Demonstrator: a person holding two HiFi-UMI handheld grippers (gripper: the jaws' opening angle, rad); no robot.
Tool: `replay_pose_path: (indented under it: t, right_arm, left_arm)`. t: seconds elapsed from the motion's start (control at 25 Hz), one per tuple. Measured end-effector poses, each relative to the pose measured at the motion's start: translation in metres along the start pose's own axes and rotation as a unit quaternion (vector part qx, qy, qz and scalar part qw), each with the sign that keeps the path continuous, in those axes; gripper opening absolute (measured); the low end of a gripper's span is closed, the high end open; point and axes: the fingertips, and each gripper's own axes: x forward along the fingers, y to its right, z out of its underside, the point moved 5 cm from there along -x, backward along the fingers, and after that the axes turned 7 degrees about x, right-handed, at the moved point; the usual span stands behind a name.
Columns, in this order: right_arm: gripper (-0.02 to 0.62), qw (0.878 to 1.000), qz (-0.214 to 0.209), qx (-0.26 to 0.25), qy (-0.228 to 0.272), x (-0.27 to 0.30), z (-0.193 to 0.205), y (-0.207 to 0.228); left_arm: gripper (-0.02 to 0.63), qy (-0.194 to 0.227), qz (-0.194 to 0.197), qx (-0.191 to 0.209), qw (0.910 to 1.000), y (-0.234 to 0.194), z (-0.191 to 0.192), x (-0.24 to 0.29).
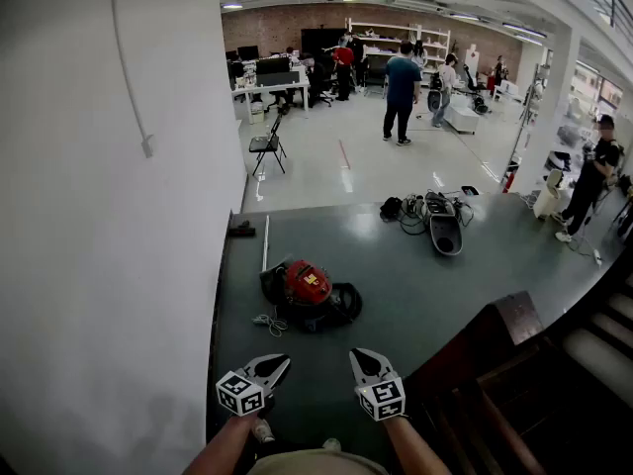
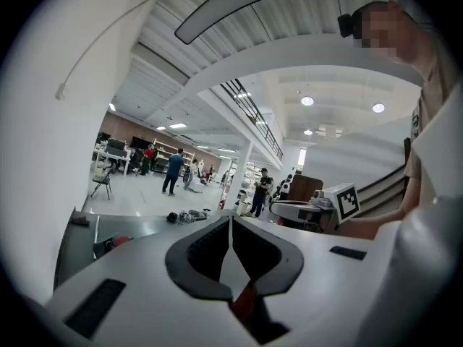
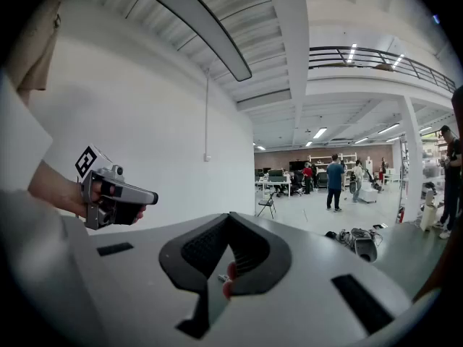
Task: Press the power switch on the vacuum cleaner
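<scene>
Though the red lid of the canister vacuum cleaner (image 1: 309,287) carries a small yellow label, its print is too small to read. The only clear markings are the black-and-white square codes on the marker cubes (image 1: 238,393) of the grippers. The vacuum cleaner sits on the dark green floor (image 1: 415,295), well ahead of both grippers and touched by neither. The left gripper (image 1: 269,369) has its jaws together with nothing between them, and the right gripper (image 1: 362,362) is likewise closed and empty. A coiled white cord (image 1: 269,322) lies just beside the vacuum cleaner, on its near left. Beyond the vacuum cleaner to its right lies a heap of black equipment (image 1: 435,216).
</scene>
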Motion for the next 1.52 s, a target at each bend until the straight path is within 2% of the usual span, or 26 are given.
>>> replay_pose_path:
  t: [0.36,0.6,0.88,1.0,1.2,1.52]
  right_arm:
    - [0.006,1.000,-0.014,0.006,0.016,0.003,-0.001,-0.003]
    - [0.008,0.997,-0.044,0.061,0.015,0.007,-0.002,-0.004]
    - [0.008,0.995,-0.045,0.086,0.011,0.033,-0.007,0.012]
    - [0.008,0.993,-0.053,0.106,-0.003,0.054,-0.010,0.019]
    - [0.008,0.992,-0.040,0.120,-0.015,0.107,-0.023,0.028]
    - [0.006,0.992,-0.024,0.117,-0.027,0.198,-0.057,0.040]
  left_arm:
    - [0.003,-0.010,0.002,0.007,0.9999,0.009,0.000,0.009]
    - [0.003,-0.015,0.000,0.018,0.9997,0.008,-0.011,0.008]
    - [0.003,-0.033,0.000,0.018,0.9993,-0.028,-0.014,0.023]
    - [0.003,-0.032,0.001,0.017,0.9994,-0.052,-0.018,0.034]
    - [0.002,-0.038,-0.018,0.000,0.9991,-0.124,-0.024,0.057]
    - [0.003,-0.063,0.003,-0.011,0.9980,-0.237,-0.047,0.097]
